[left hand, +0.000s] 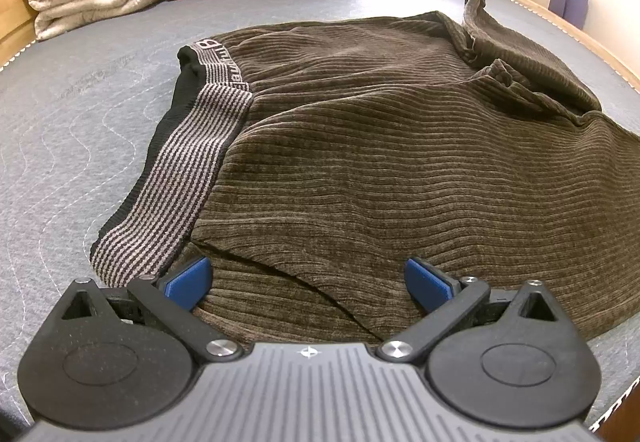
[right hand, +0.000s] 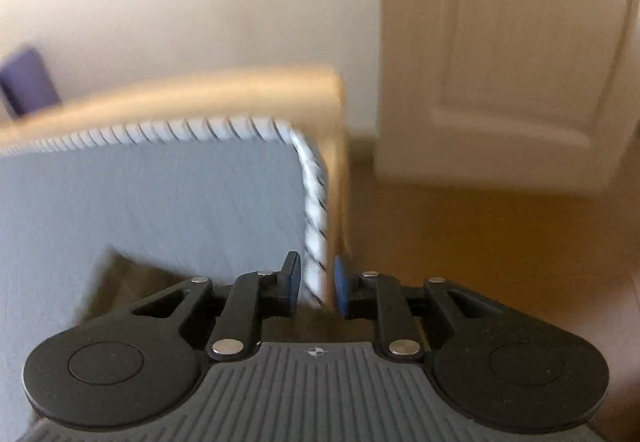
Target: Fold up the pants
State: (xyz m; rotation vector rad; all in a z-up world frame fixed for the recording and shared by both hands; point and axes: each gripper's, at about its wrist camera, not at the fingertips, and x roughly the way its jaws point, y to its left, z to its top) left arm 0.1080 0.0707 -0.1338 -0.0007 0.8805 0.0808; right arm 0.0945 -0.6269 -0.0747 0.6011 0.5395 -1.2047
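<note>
Pants (left hand: 380, 162) on bed (left hand: 80, 130) part-folded, rumpled; further folds left. Left gripper (left hand: 308, 282) fingers wide apart, empty. Right gripper (right hand: 316, 282) fingers narrowly parted, empty.

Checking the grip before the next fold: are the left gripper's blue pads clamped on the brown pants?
No. The left gripper stands wide open, its pads apart over the brown pants, pinching no cloth.

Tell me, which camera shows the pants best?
The left wrist view: the pants fill it, waistband and ribbed cloth sharp. The right wrist view shows only a blurred brown corner by the claw.
</note>
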